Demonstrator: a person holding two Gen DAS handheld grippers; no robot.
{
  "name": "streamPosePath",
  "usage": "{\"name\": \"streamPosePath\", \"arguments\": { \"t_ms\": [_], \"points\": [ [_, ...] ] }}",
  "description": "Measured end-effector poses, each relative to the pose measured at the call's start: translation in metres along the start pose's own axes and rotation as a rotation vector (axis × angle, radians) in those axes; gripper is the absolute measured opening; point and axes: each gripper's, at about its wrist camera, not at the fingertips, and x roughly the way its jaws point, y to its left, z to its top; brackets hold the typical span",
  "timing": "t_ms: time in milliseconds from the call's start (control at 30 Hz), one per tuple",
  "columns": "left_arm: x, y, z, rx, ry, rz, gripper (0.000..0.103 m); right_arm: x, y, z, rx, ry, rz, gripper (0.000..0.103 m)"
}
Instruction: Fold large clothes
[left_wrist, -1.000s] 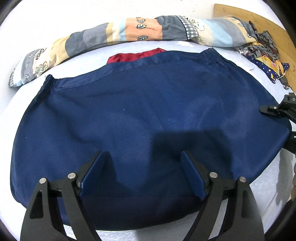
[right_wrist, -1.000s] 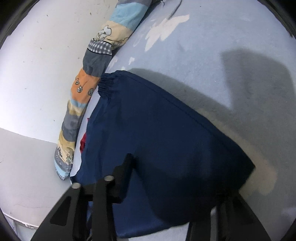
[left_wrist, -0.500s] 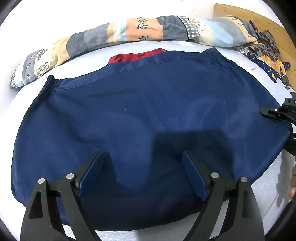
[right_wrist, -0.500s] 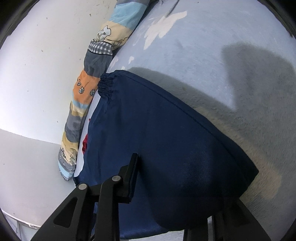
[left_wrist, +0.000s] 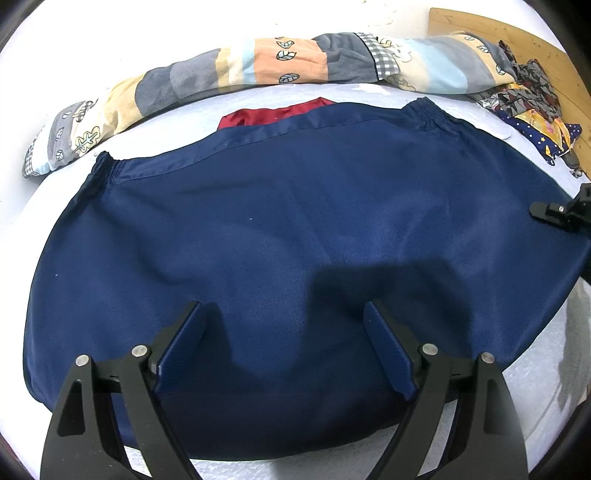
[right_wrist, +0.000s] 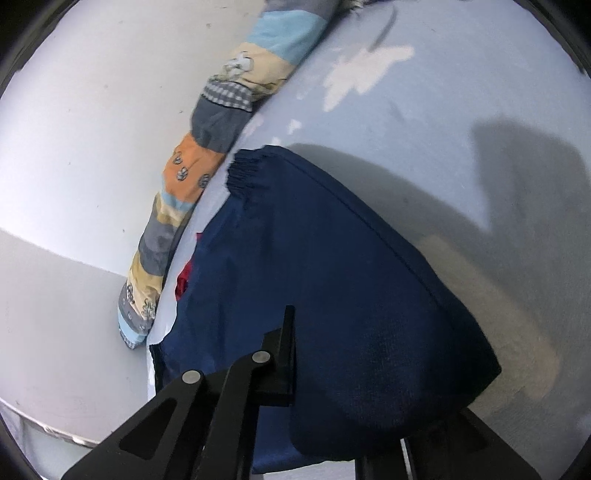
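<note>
2 grippers on our navy garment (left_wrist: 295, 236): left gripper (left_wrist: 286, 325) jaws wide above it; right gripper (right_wrist: 369, 373) jaws spread, cloth draped between.

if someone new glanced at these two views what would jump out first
The big navy garment spread flat over the pale surface fills both views. Behind it along the wall lies a long patchwork roll of fabric, with a strip of red cloth peeking out past the waistband. The left gripper hovers open above the near hem.

The navy garment (left_wrist: 295, 229) is smooth cloth with a faint sheen, its waistband satiny; the headboard (left_wrist: 517, 40) is bare wood.
</note>
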Motion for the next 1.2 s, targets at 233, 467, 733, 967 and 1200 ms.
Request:
{"name": "streamPosePath", "arguments": {
  "t_ms": [233, 467, 733, 967, 1200],
  "points": [
    [0.0, -0.001, -0.001, -0.002, -0.006, 0.008, 0.089, -0.001, 0.002, 0.001, 0.004, -0.004, 0.012, 0.008],
    [0.0, -0.002, -0.001, -0.004, -0.017, 0.017, 0.089, -0.001, 0.001, 0.002, 0.006, -0.004, 0.013, 0.008],
    [0.0, -0.002, -0.002, -0.012, -0.025, 0.024, 0.09, -0.001, 0.003, 0.001, 0.01, -0.007, 0.019, 0.008],
    [-0.001, -0.001, -0.001, -0.029, -0.03, 0.023, 0.09, -0.003, 0.007, 0.001, -0.003, -0.014, 0.031, 0.008],
    [-0.012, -0.001, 0.009, -0.053, -0.086, 0.0, 0.09, -0.01, 0.019, 0.002, -0.057, -0.027, 0.046, 0.008]
  ]
}}
